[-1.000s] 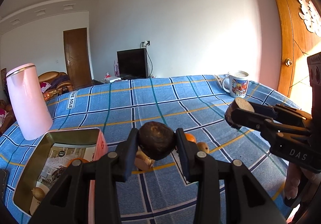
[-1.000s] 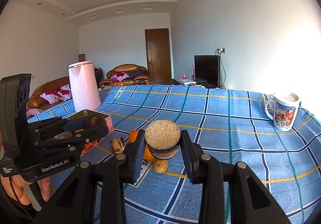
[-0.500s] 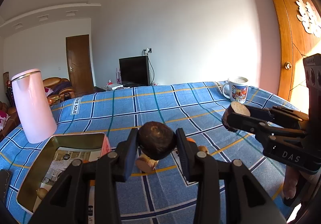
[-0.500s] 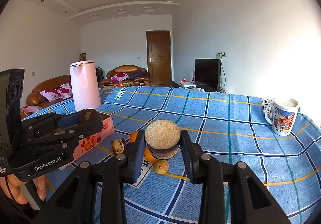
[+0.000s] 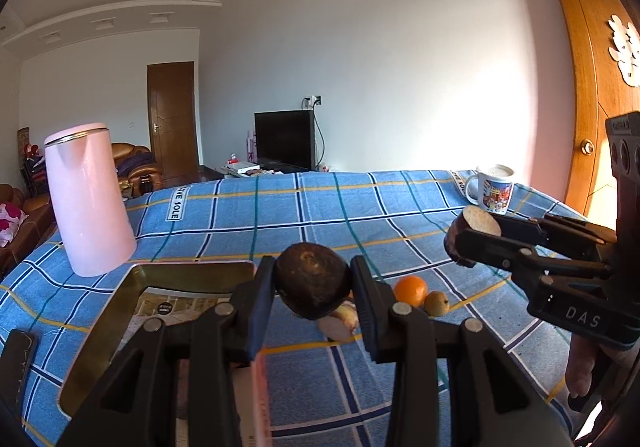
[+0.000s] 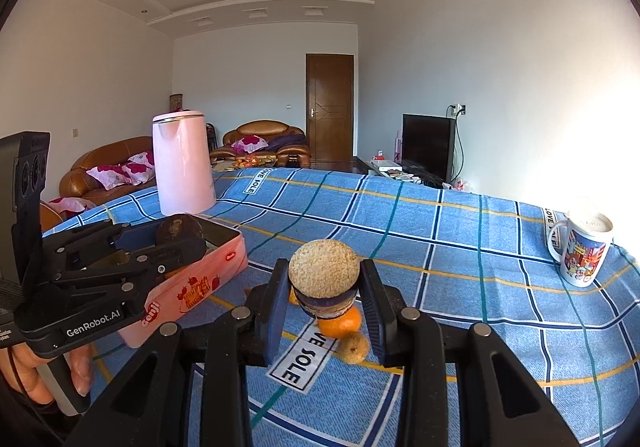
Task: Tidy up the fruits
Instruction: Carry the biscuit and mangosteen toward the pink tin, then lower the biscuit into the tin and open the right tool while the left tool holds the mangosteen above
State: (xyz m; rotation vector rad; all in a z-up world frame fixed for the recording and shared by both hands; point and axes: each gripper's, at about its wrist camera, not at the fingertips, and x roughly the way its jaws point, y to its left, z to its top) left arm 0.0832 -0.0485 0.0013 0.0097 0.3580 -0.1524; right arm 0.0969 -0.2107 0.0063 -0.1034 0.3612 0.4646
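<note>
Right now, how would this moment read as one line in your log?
left gripper: shut on dark brown fruit | right gripper: shut on cut-faced piece | orange: on cloth

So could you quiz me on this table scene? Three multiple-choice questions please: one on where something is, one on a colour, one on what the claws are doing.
1. Where is the mug?
A. inside the tin
B. far right on the cloth
C. atop the kettle

2. What colour is the kettle?
A. green
B. black
C. pink

3. What is the left gripper doing?
A. clamping a dark brown fruit
B. hanging open, holding nothing
C. gripping the mug

Answers:
1 B, it stands alone near the right edge of the blue checked cloth.
2 C, its body is pale pink.
3 A, both fingers press the fruit's sides.
</note>
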